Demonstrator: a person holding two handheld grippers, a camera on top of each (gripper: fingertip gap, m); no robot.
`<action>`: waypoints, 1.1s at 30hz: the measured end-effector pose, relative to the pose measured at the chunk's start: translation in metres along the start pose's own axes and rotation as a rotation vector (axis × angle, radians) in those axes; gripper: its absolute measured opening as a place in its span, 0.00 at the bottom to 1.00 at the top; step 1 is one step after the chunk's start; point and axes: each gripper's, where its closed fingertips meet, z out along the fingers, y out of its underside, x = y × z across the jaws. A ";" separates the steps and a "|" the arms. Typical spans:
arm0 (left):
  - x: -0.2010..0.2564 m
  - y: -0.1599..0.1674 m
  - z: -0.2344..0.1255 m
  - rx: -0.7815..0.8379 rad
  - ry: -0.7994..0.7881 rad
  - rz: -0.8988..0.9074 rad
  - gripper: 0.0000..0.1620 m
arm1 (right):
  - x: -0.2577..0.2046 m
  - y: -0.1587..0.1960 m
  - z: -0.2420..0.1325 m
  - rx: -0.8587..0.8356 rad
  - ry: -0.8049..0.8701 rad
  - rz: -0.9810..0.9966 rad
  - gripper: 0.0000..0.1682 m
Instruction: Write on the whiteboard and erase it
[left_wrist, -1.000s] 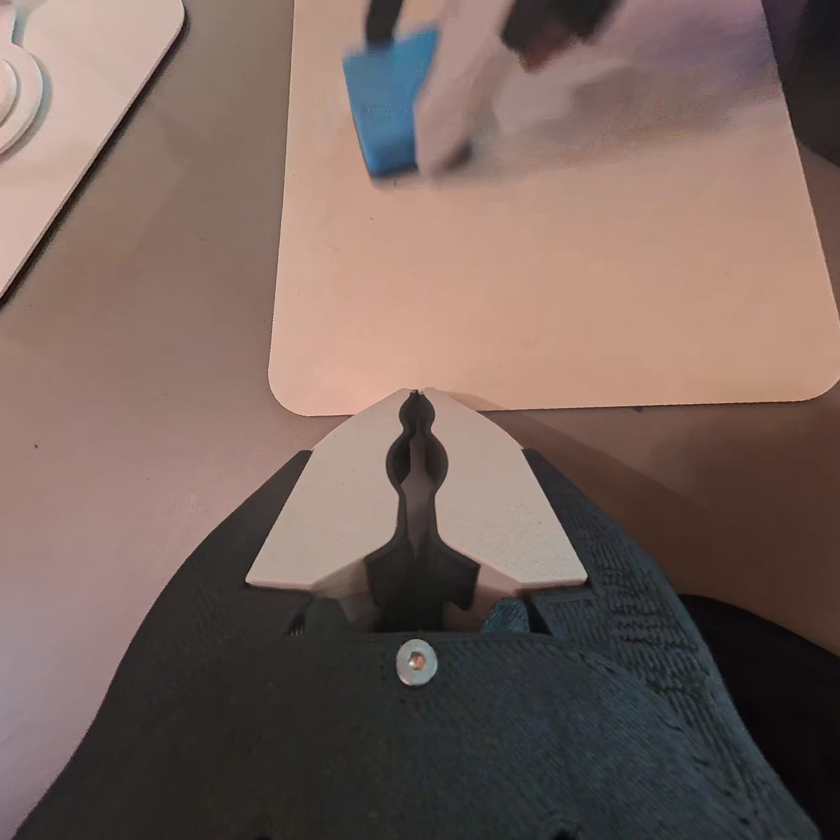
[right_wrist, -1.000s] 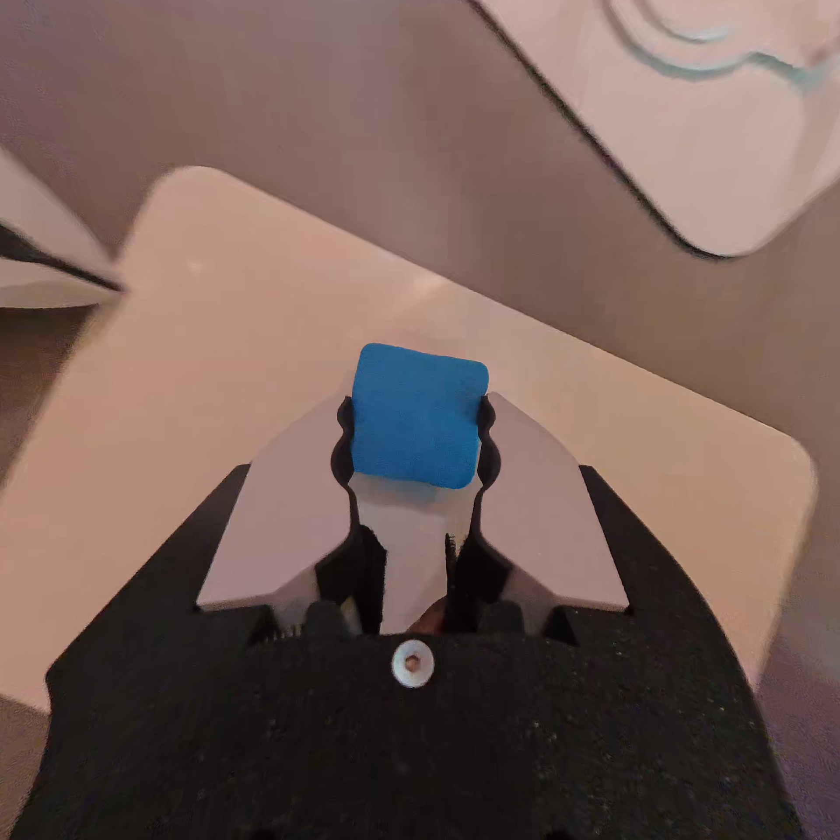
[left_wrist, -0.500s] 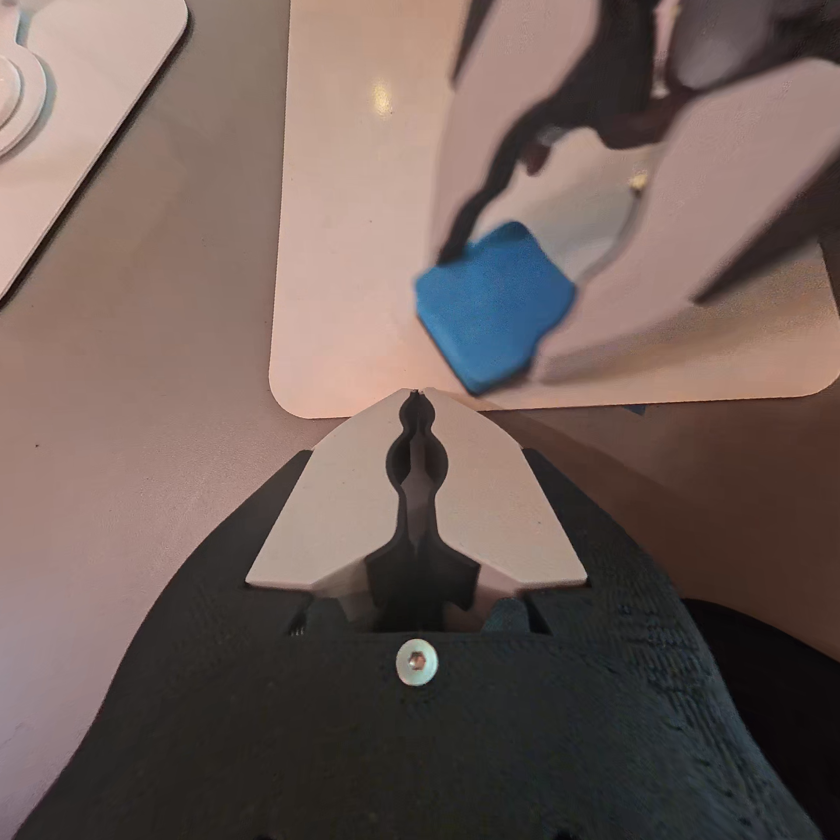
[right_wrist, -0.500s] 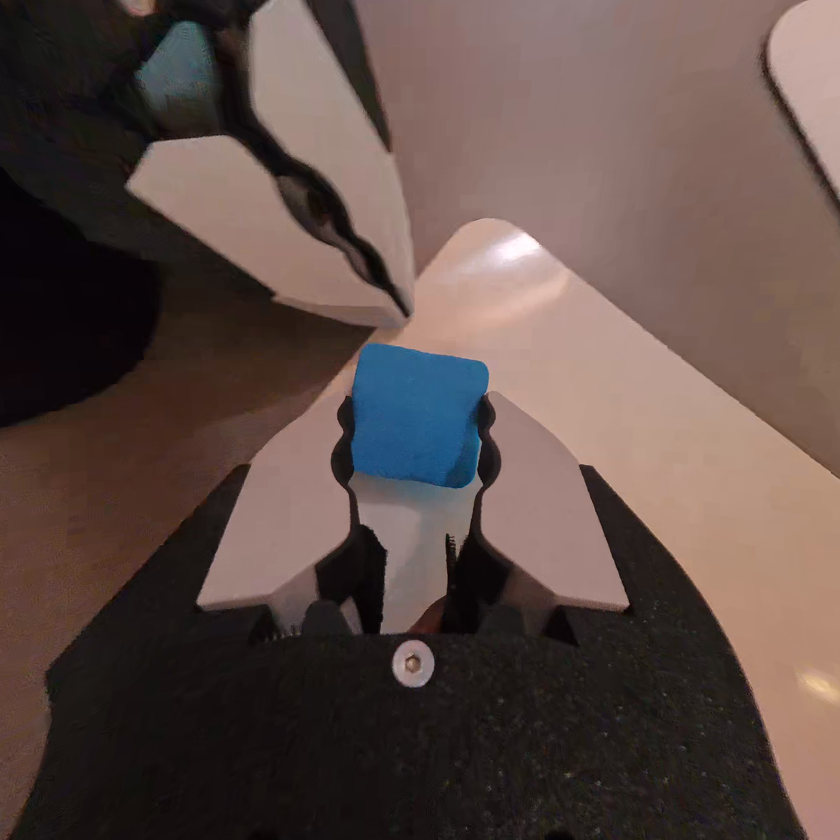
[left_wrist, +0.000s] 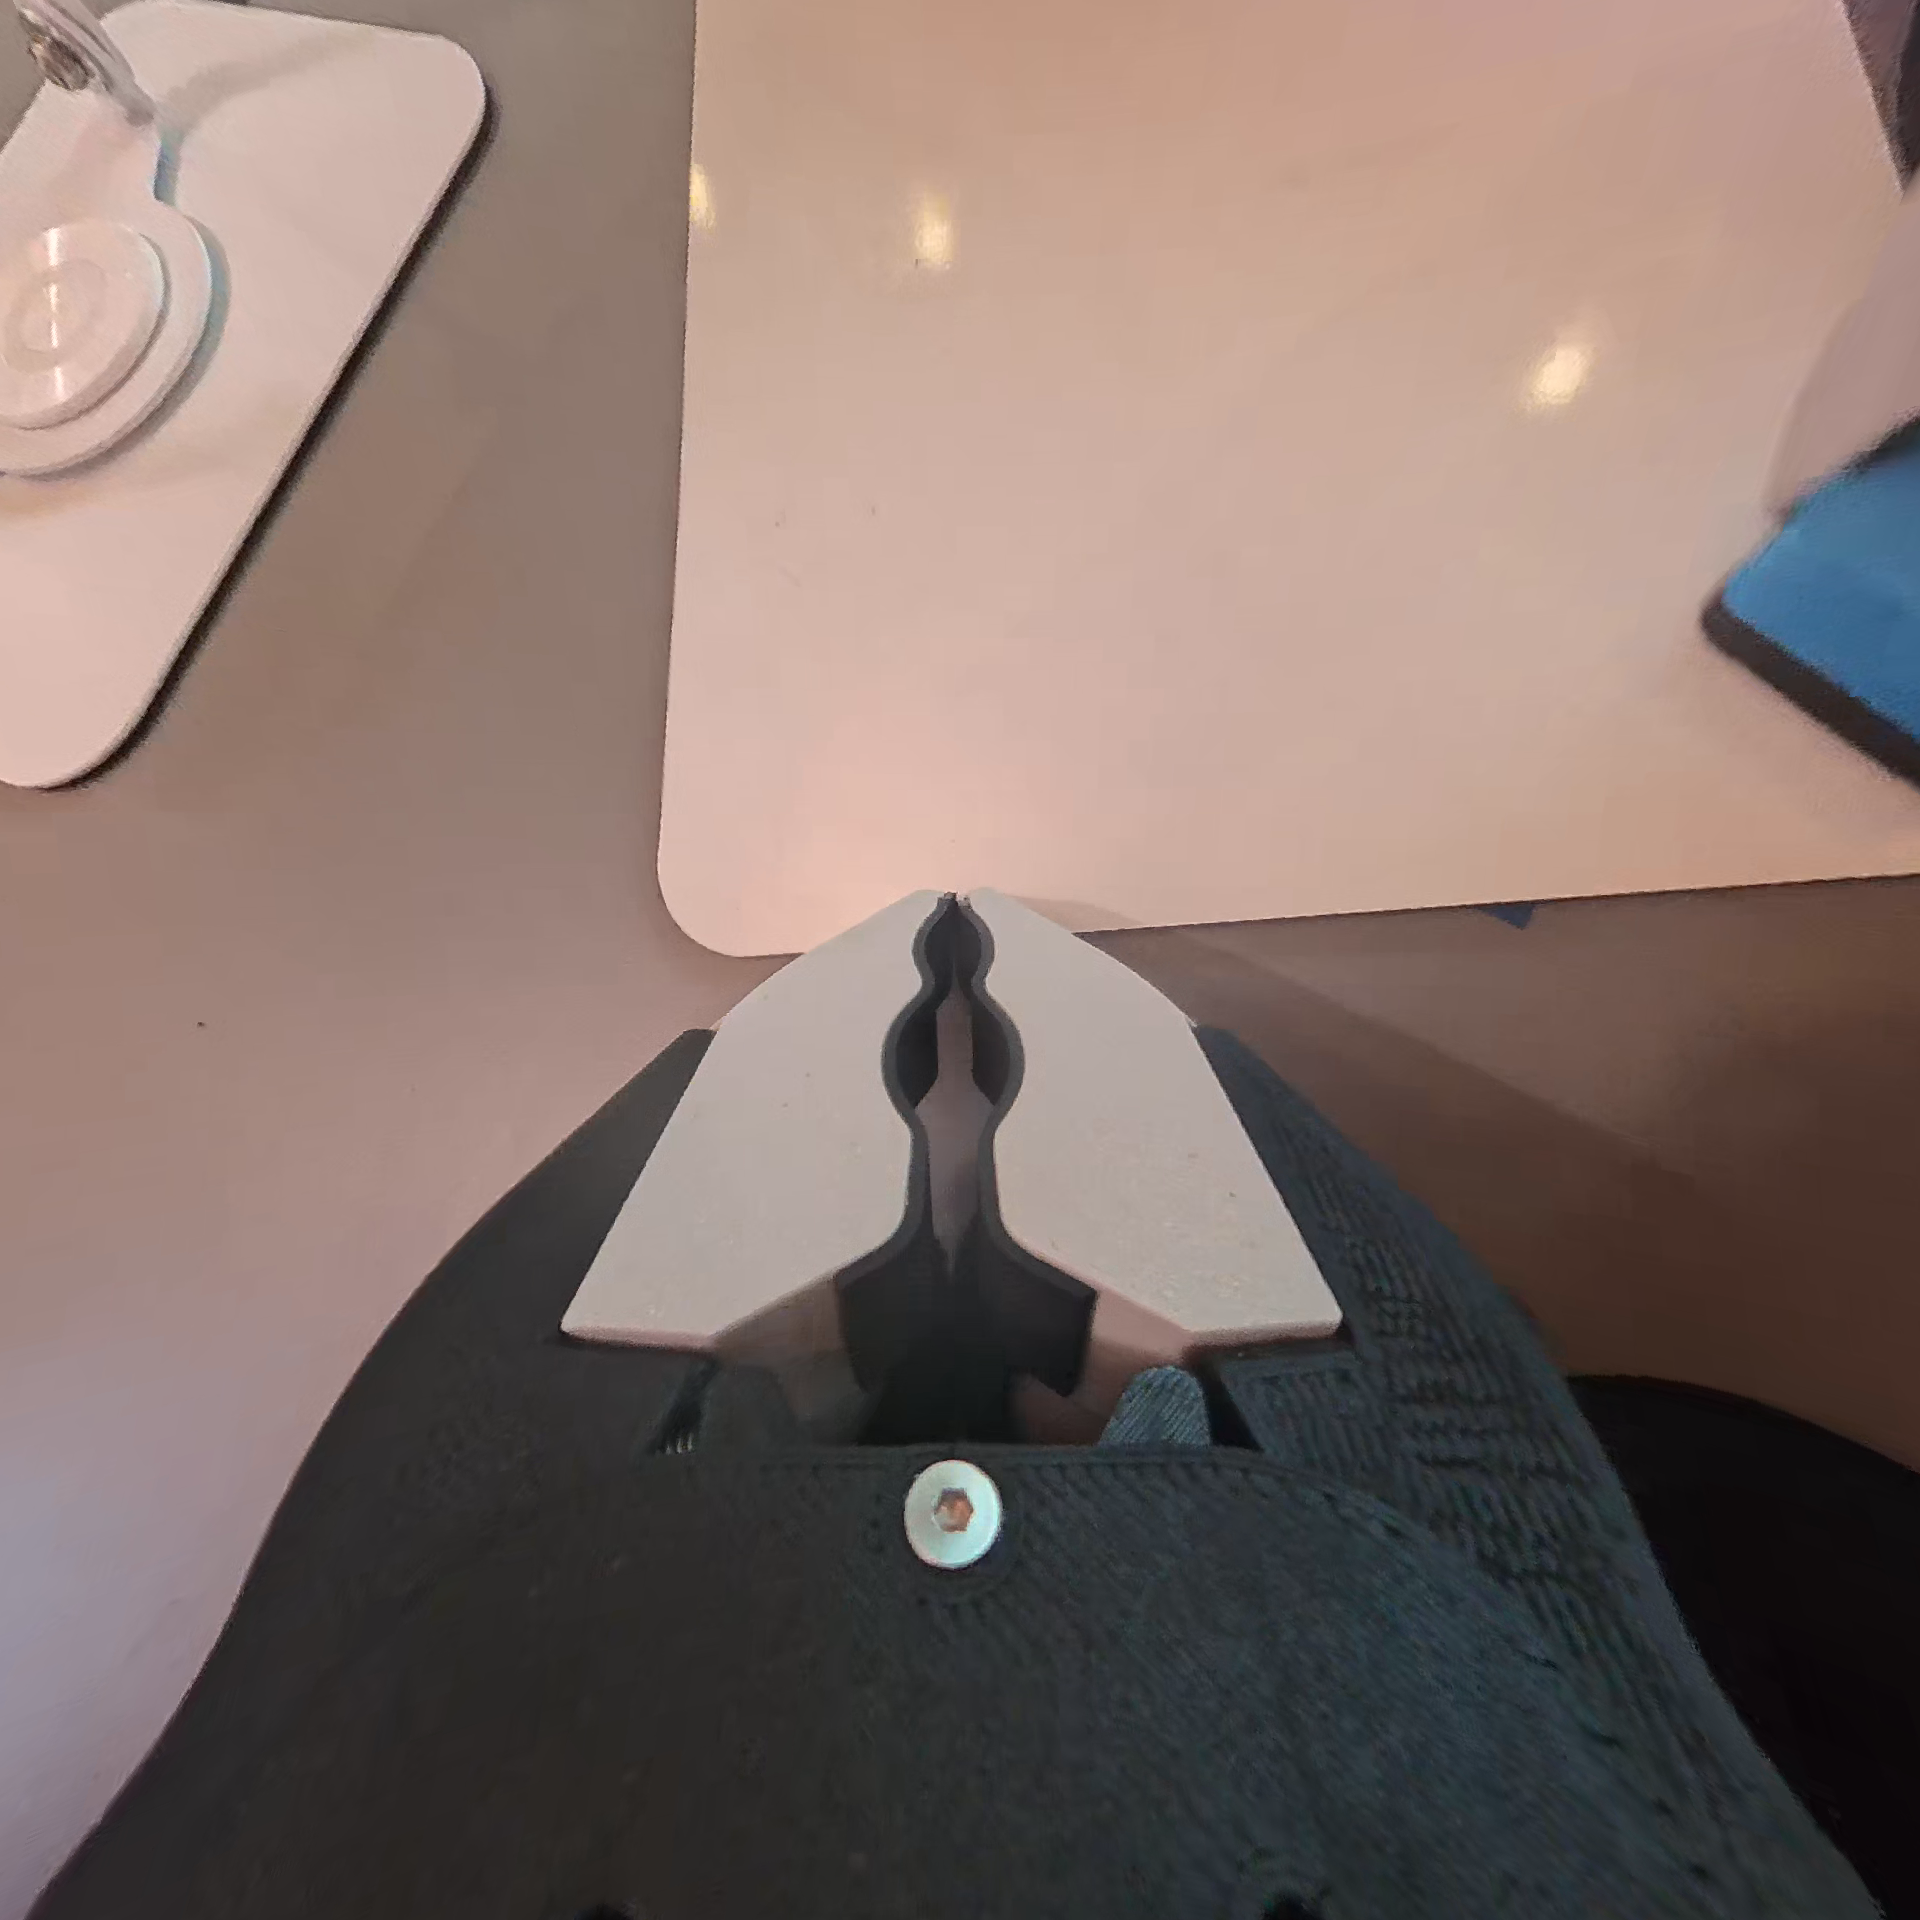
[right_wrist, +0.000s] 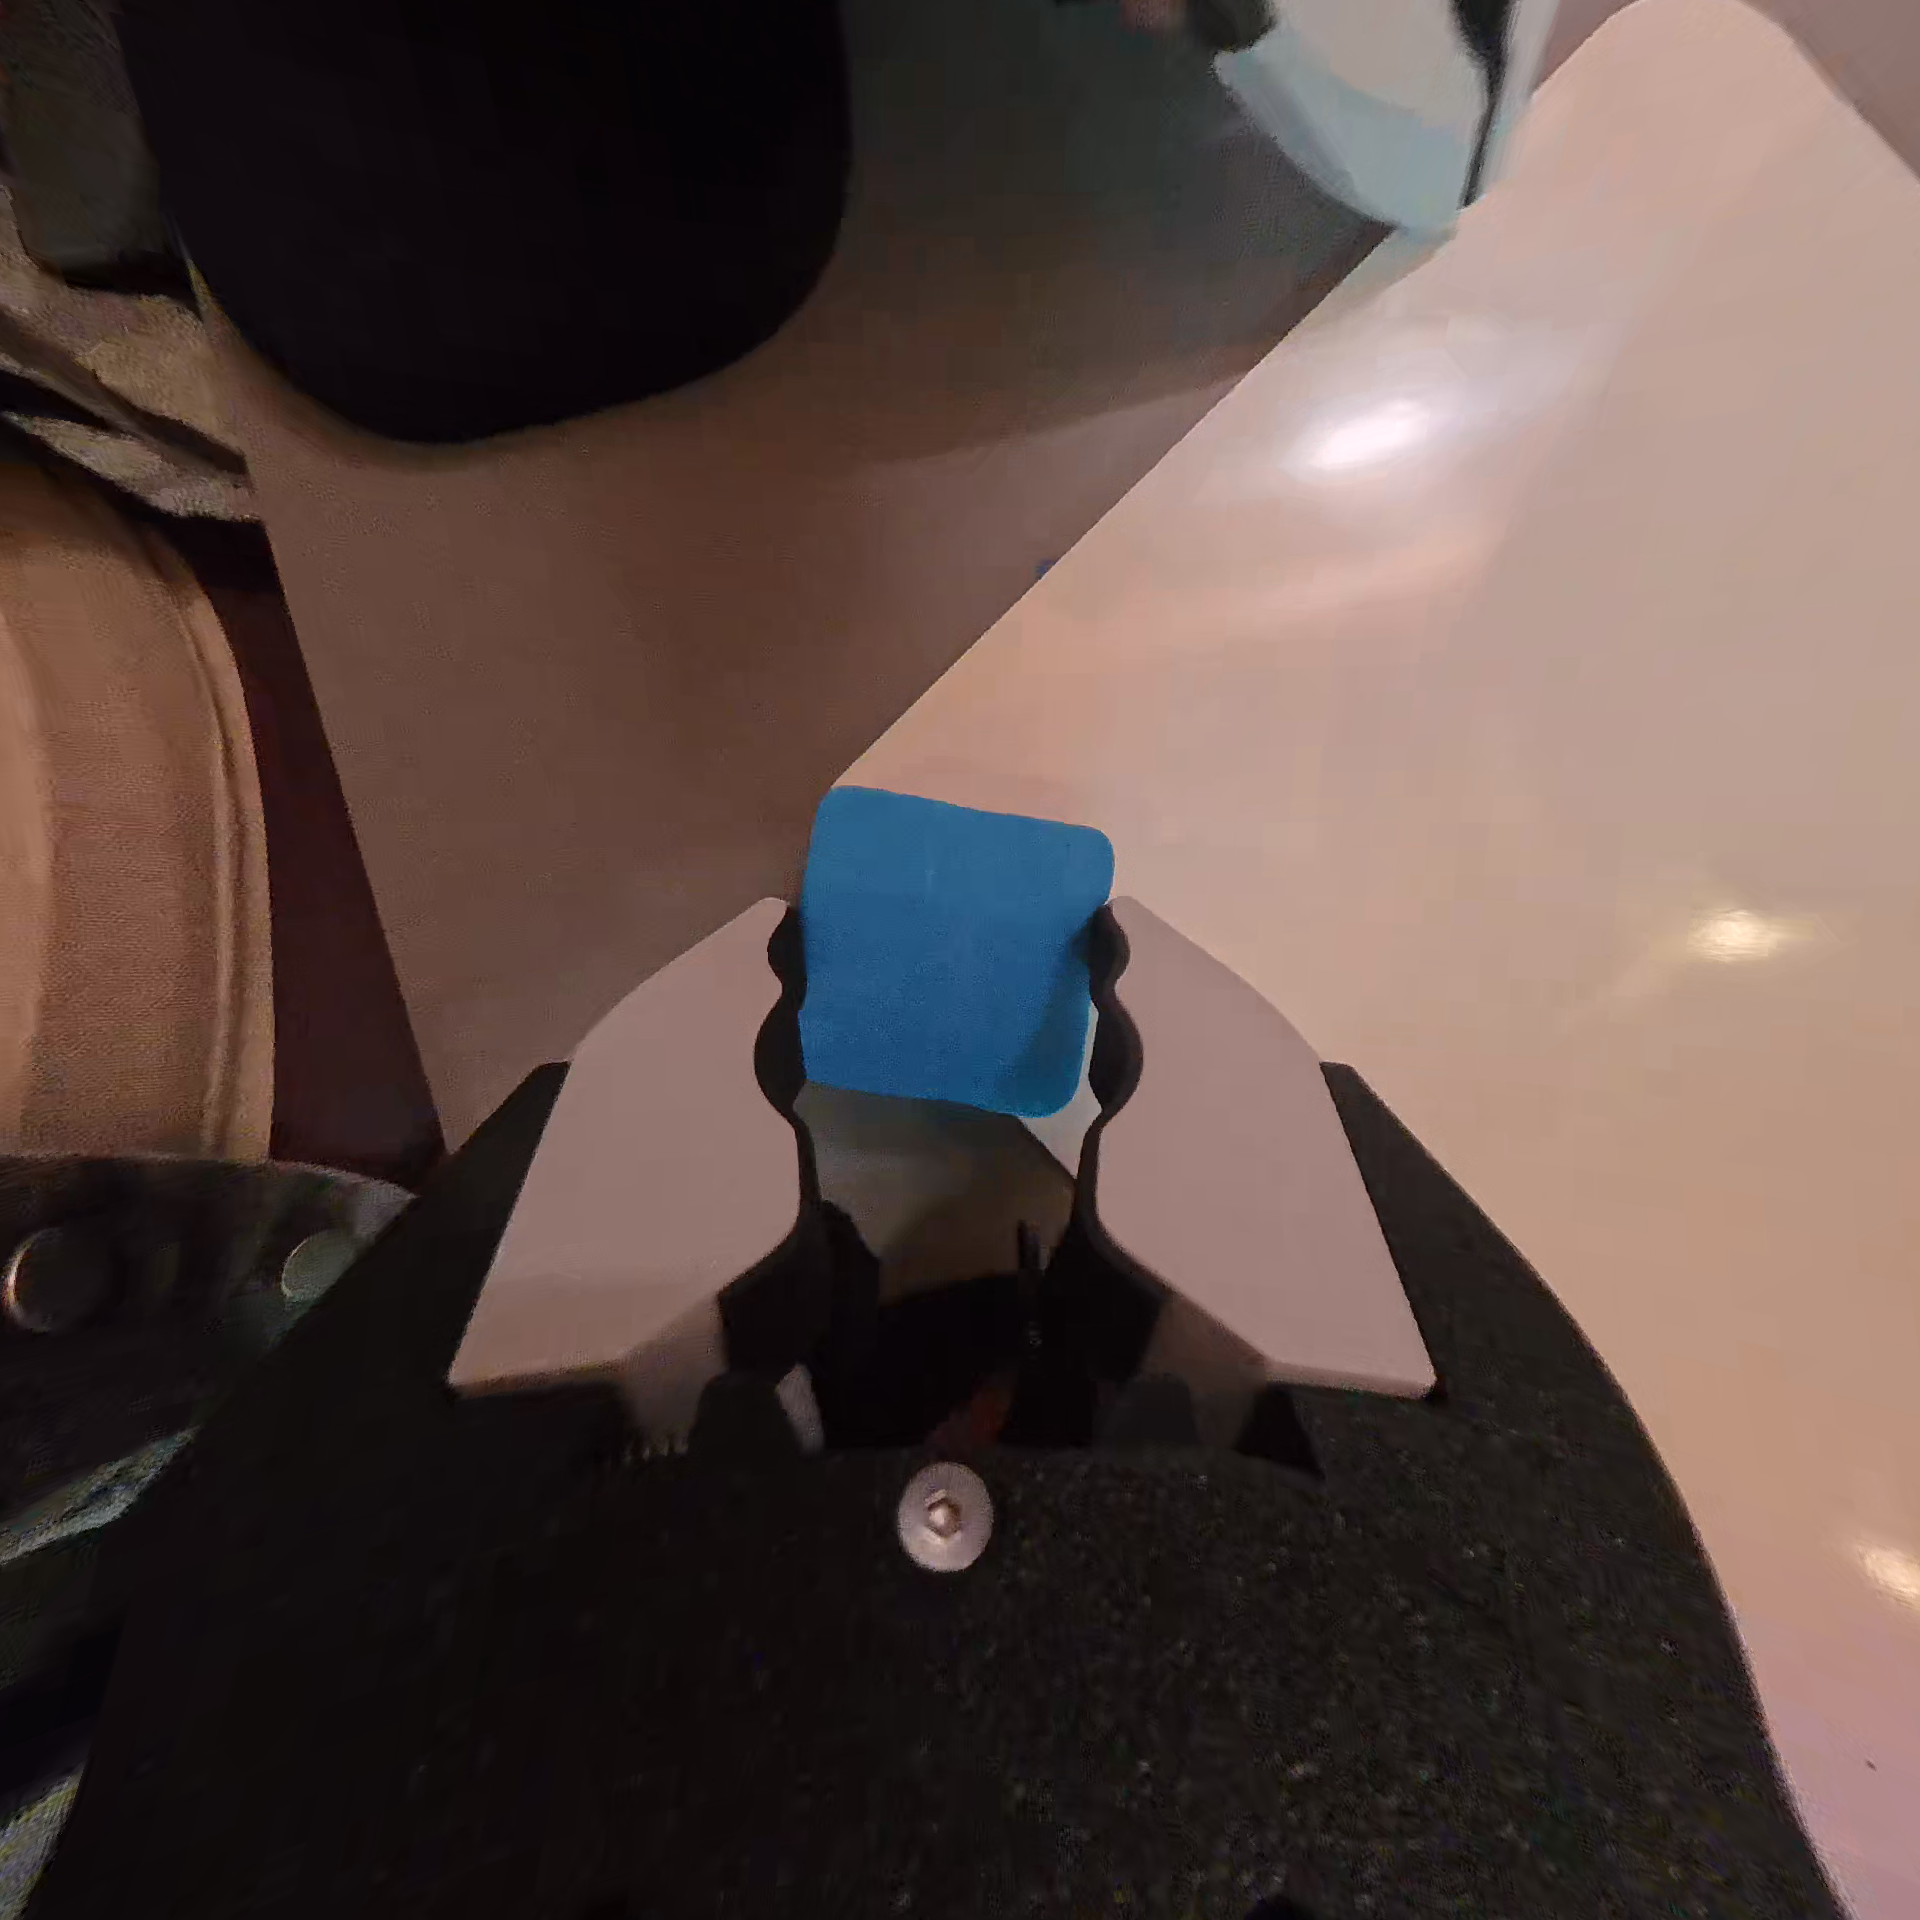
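The blue eraser (right_wrist: 951, 951) sits pinched between the fingertips of the right tool (right_wrist: 945, 935), its rounded square face turned toward the camera and its far end jutting a little beyond the tips. It hangs over the near edge of the whiteboard (right_wrist: 1455, 779), right where the board meets the worktop (right_wrist: 623, 623); whether its underside touches the board cannot be told from this view. In the left wrist view the eraser (left_wrist: 1839, 582) shows at the right border, blurred, with a dark layer along its lower edge, lying over the right part of the whiteboard (left_wrist: 1195, 468).

The left tool (left_wrist: 954, 896) has its two pale fingers pressed together, tips meeting, with nothing between them. It rests low over the worktop (left_wrist: 364, 987), its tips just at the near edge of the whiteboard, close to the near-left rounded corner.

The whiteboard is a pale, glossy sheet with rounded corners, lying flat, with no marks to be seen and several bright reflections of lamps on it. To its left, well apart, a white rounded plate (left_wrist: 260, 364) carries a round disc.
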 end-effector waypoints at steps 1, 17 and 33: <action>0.003 -0.001 0.000 0.010 0.008 0.023 0.00 | 0.005 -0.006 -0.007 0.064 0.015 0.002 0.32; 0.122 -0.073 -0.068 0.415 0.431 0.364 0.33 | -0.016 -0.048 -0.038 0.168 0.017 -0.436 0.32; -0.109 0.125 -0.276 0.108 -0.818 -0.532 0.31 | 0.003 -0.094 -0.077 0.596 0.087 -0.221 0.45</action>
